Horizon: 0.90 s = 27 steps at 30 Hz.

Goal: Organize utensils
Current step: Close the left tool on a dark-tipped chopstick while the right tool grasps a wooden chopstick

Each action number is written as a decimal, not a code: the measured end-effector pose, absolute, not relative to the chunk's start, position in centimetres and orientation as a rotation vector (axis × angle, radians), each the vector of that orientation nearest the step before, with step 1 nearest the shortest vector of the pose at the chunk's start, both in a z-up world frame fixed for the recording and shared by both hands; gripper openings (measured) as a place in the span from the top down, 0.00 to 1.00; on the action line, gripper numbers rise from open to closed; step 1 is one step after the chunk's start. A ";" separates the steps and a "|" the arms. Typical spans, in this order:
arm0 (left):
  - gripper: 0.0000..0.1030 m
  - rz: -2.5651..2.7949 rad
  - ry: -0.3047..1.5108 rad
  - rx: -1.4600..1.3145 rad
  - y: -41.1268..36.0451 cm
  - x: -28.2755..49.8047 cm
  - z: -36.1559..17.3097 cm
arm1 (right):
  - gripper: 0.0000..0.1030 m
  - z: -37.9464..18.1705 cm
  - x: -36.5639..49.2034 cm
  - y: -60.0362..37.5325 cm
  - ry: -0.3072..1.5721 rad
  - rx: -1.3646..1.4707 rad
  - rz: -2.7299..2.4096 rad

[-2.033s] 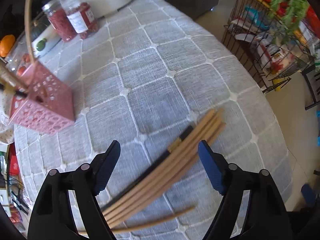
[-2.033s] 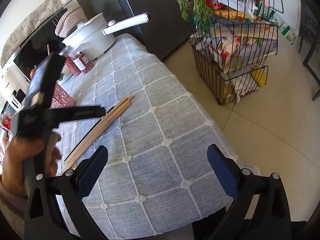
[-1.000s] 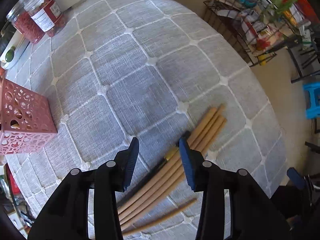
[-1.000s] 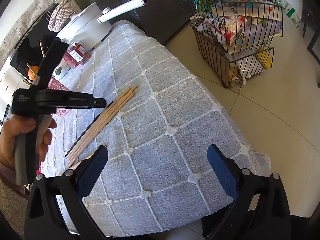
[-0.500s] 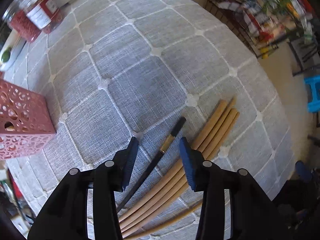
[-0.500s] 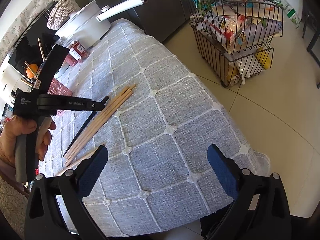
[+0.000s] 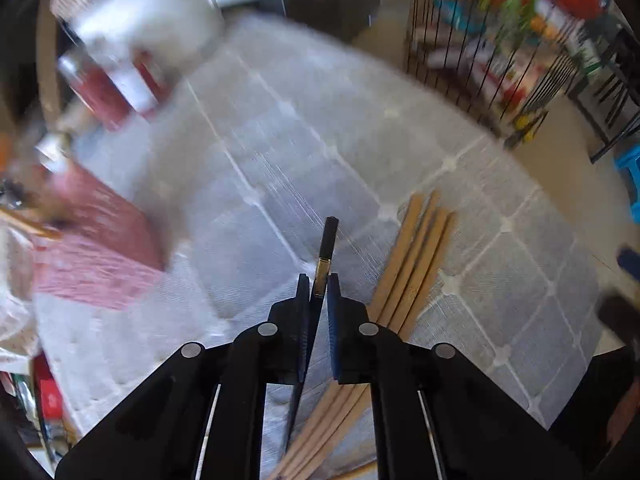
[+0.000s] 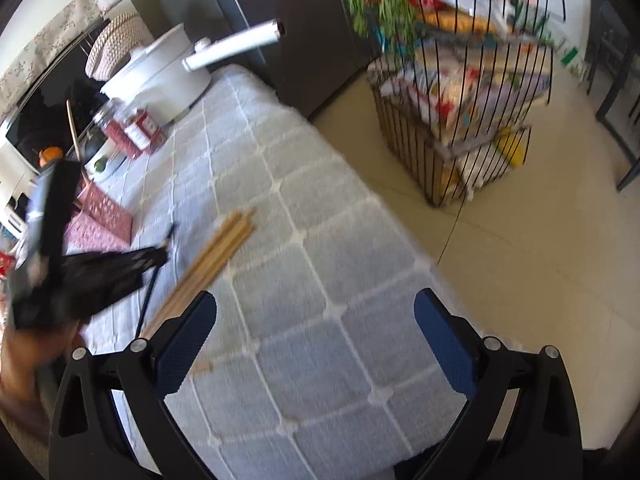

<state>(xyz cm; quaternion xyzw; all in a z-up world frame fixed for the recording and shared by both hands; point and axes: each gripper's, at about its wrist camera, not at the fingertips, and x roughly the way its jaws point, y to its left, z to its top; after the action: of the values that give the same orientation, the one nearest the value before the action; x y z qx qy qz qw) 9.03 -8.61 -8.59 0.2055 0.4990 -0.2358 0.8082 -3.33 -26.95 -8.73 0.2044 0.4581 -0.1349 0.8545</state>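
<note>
My left gripper [image 7: 319,286] points steeply down, its jaws just closed, pinching a black chopstick [image 7: 325,249]. My right gripper [image 8: 316,322] hangs with jaws wide apart.

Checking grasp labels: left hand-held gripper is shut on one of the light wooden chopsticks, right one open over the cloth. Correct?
Not quite. The left hand-held gripper is shut on the black chopstick, per the left wrist view; the wooden chopsticks lie on the cloth. Right hand-held gripper is open.

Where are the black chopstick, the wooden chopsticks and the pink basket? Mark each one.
black chopstick [image 7: 325,254], left wrist view, on its gold band past the closed pads.
wooden chopsticks [image 7: 416,256], left wrist view, mid-bundle on the cloth.
pink basket [image 8: 105,210], right wrist view, on its perforated side wall.
</note>
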 end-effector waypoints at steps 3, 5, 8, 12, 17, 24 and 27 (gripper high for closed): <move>0.94 -0.487 0.935 0.436 -6.7 6.6 -5.1 | 0.14 -9.2 -1.2 -26.7 1.034 0.503 -0.261; 0.94 -0.475 0.859 0.427 -4.9 4.8 -2.8 | 0.22 -9.7 -0.4 -26.1 1.103 0.611 -0.197; 0.94 -0.458 0.775 0.370 -1.6 2.4 0.6 | 0.30 -9.4 0.4 -22.6 1.138 0.514 -0.037; 0.94 -0.419 0.721 0.313 2.0 0.4 2.9 | 0.30 -9.2 1.0 -16.6 1.164 0.180 0.226; 0.94 -0.380 0.678 0.224 6.4 -1.8 4.9 | 0.30 -10.0 0.3 -11.2 1.151 -0.258 0.463; 0.94 -0.365 0.665 0.137 9.1 -2.8 5.4 | 0.35 -13.7 -0.7 -8.6 1.197 -0.526 0.574; 0.94 -0.363 0.670 0.116 9.8 -3.1 5.3 | 0.38 -14.6 -0.8 -9.7 1.199 -0.481 0.606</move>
<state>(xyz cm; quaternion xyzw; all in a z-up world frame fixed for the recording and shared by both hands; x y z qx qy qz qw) -3.06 9.81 5.26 0.0566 0.3270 -0.1768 0.9266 -0.78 -9.68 -14.62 -0.2206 0.5500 0.2777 0.7561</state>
